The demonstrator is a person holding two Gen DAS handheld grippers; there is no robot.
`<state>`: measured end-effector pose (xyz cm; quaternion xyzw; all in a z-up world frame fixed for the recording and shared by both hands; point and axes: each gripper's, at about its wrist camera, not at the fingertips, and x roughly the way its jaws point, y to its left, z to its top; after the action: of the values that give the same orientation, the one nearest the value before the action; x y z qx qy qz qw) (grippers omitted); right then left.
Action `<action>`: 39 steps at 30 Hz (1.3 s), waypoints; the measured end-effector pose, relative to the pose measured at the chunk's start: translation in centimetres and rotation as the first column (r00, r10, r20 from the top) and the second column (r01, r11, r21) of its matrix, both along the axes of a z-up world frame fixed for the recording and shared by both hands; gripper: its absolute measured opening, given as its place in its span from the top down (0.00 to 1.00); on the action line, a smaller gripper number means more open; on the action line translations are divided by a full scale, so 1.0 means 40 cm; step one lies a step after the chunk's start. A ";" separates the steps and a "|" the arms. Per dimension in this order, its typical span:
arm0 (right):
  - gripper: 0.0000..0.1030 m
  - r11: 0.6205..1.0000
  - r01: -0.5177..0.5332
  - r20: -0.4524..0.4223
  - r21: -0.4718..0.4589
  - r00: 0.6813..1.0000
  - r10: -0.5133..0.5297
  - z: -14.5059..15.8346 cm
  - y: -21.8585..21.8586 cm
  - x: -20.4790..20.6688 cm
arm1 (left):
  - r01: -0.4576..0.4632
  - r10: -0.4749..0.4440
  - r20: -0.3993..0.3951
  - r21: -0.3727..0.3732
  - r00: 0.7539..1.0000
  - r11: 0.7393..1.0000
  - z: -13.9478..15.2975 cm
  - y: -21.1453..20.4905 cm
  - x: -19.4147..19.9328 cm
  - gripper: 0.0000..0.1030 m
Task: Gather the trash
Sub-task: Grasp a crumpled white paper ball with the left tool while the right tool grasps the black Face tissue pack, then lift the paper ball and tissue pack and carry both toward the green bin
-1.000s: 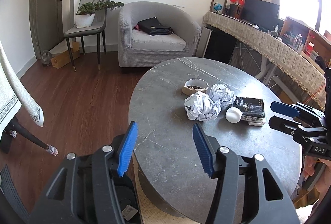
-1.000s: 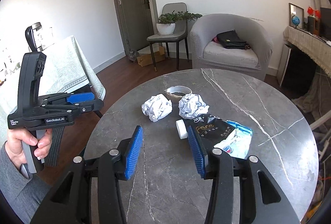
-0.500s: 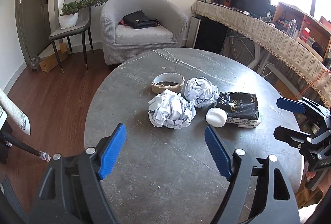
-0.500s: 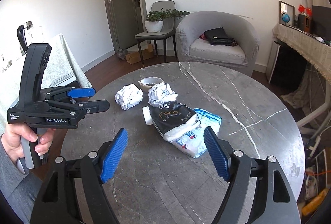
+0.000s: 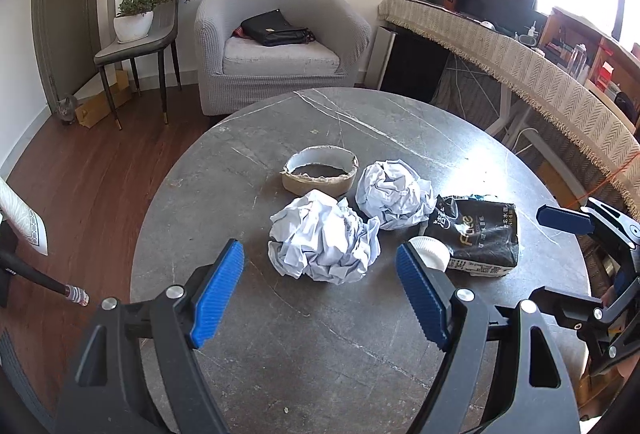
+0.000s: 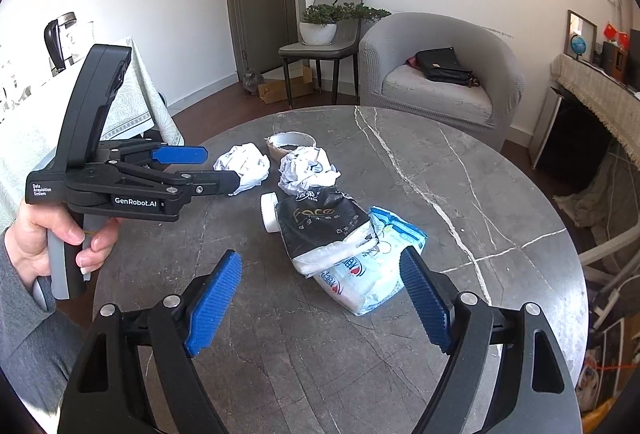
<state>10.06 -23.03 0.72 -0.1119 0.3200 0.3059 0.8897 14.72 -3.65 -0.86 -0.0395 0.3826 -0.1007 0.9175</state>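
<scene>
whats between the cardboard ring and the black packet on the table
One crumpled paper ball lies between the cardboard ring and the black packet; the left wrist view shows it best.

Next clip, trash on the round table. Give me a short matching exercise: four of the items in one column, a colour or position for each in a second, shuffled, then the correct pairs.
Items
1. cardboard tape ring
2. black tissue pack
3. white cap
4. nearer crumpled paper ball

Descriptions
A. lies over a blue and white wrapper
B. farthest from both grippers, toward the armchair
C. in line with the left gripper, whose jaws have just been opening and are empty
D. small round piece at the end of the black pack

Pairs: 1-B, 2-A, 3-D, 4-C
</scene>
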 end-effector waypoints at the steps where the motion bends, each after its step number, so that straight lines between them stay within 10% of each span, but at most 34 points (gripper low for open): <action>1: 0.20 1.000 -0.006 -0.002 -0.005 1.000 0.006 0.000 0.002 0.004 | -0.009 0.009 -0.002 -0.001 1.000 1.000 0.000 0.000 0.002 0.21; 39: 0.26 0.977 -0.068 -0.007 -0.202 0.998 0.068 -0.055 0.107 0.094 | 0.004 -0.005 -0.031 -0.023 1.000 1.000 -0.009 0.015 0.019 0.48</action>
<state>13.83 -18.73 -1.49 -0.2129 0.3454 0.3021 0.8626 15.47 -3.04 -1.20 -0.0506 0.3956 -0.1066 0.9108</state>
